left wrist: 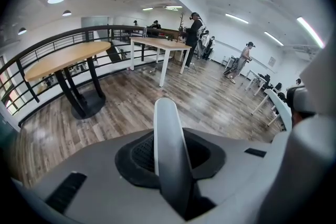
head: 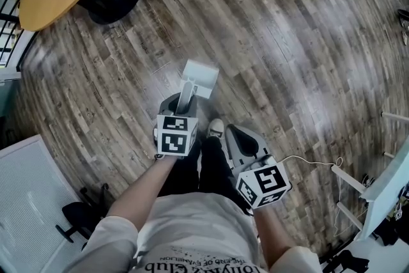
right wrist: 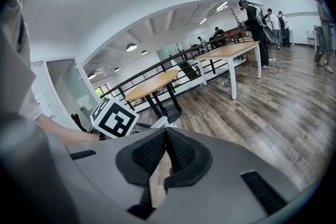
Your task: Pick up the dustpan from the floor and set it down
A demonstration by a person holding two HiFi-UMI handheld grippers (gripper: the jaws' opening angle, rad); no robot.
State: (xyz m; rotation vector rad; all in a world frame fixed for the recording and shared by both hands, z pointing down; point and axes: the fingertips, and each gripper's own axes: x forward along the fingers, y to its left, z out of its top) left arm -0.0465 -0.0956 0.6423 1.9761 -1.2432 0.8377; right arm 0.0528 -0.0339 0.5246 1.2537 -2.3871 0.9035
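White dustpan (head: 200, 77) handle pinched in L claw (left wrist: 170, 150), R claw (right wrist: 165, 135) shut, empty

Pale grey dustpan (head: 203, 77) with a long slim handle (left wrist: 170, 155), clamped near its rounded top between the left gripper's (head: 181, 105) jaws; its pan sits lower, beyond the gripper's tips, towards the floor

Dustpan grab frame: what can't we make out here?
- Dustpan lifted or on the floor: head view looks straight down; left gripper view shows only its handle.
- Left gripper contact with the handle: head view, covered by its cube.
- Right gripper view: dustpan mostly behind that cube.
- What's in the dustpan: head view, too small.
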